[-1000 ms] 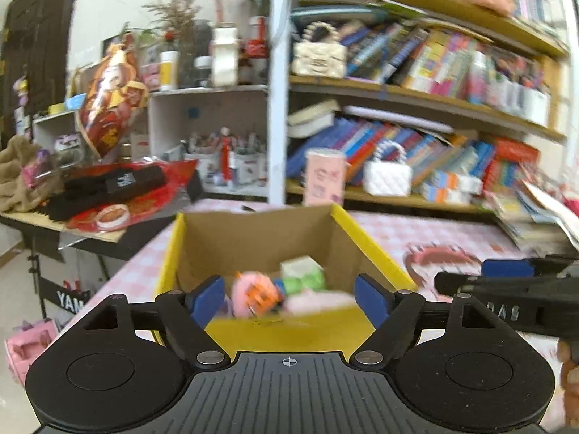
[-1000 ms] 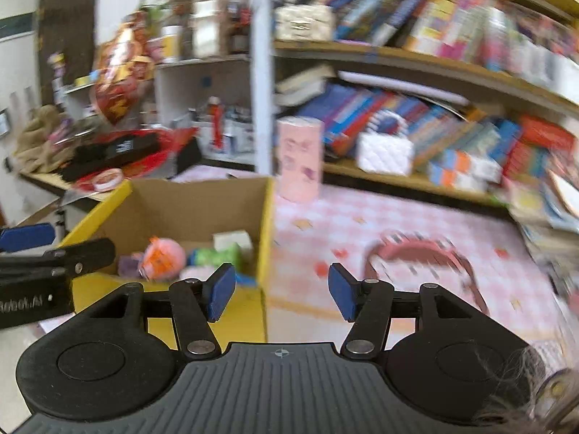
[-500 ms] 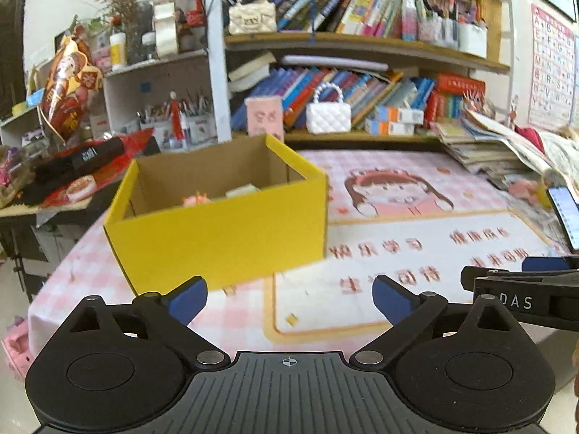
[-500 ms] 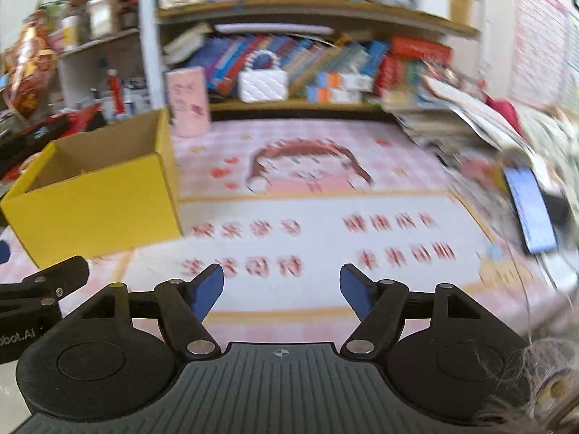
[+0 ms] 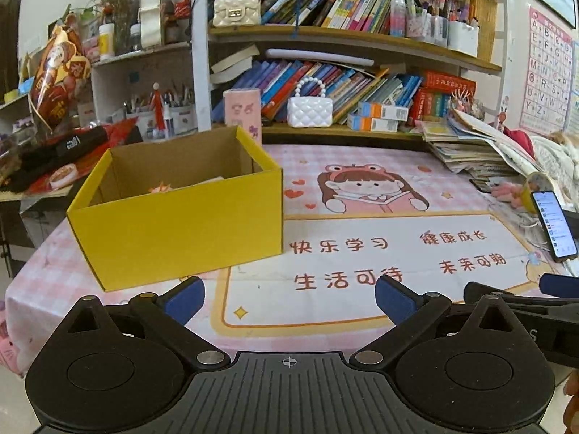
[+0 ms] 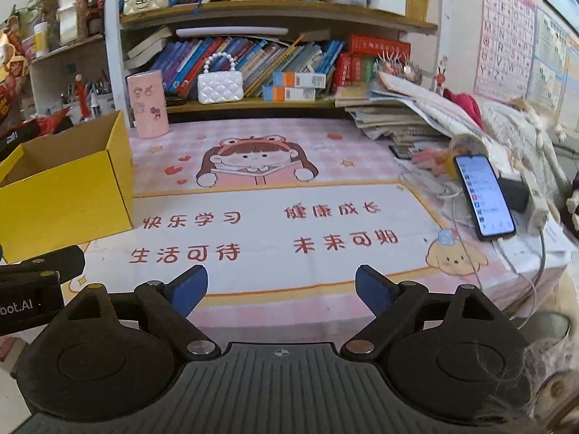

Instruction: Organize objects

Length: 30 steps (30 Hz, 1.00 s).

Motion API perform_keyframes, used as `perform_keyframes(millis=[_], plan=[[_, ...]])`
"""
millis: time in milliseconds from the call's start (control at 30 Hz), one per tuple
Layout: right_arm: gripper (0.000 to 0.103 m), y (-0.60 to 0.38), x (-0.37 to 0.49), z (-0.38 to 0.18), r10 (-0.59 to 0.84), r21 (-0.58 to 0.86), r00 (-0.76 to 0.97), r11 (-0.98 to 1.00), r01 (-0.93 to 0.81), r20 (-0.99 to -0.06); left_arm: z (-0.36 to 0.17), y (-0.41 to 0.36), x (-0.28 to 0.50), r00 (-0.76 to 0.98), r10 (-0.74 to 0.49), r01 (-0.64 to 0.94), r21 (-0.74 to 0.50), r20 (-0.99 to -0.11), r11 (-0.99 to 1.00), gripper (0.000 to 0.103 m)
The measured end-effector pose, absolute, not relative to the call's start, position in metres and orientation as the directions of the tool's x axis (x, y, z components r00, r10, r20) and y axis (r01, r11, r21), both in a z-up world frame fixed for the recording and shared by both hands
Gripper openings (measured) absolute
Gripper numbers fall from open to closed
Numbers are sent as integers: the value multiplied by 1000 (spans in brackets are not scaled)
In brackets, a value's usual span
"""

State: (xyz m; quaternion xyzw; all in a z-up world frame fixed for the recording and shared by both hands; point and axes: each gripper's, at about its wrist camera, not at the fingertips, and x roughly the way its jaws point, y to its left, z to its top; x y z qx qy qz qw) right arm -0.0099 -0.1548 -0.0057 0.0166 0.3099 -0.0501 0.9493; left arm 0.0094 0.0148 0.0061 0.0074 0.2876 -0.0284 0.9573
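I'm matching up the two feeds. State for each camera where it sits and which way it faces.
Left wrist: on the left gripper, facing the yellow box and bookshelf; right gripper shows at right.
Right wrist: on the right gripper, facing the printed mat and phone; left gripper shows at left.
Shared: box, mat, phone, shelf.

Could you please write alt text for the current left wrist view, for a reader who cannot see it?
The open, empty left gripper hovers over a pink cartoon table mat, facing an open yellow cardboard box. Crowded bookshelves stand behind; a lit phone lies at right.
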Motion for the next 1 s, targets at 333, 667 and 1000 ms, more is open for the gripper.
perform_keyframes(millis=[333, 667, 1000], plan=[[90, -156, -15, -7, -76, 9, 806, 995, 100, -587, 5, 9, 7, 826, -34, 54, 20, -562, 998, 102], [96, -153, -19, -8, -79, 4, 797, 995, 101, -599, 3, 9, 1, 817, 12, 27, 58, -576, 998, 102], [97, -150, -22, -9, -88, -12, 791, 995, 101, -606, 3, 8, -4, 813, 46, 3, 83, -581, 997, 102]])
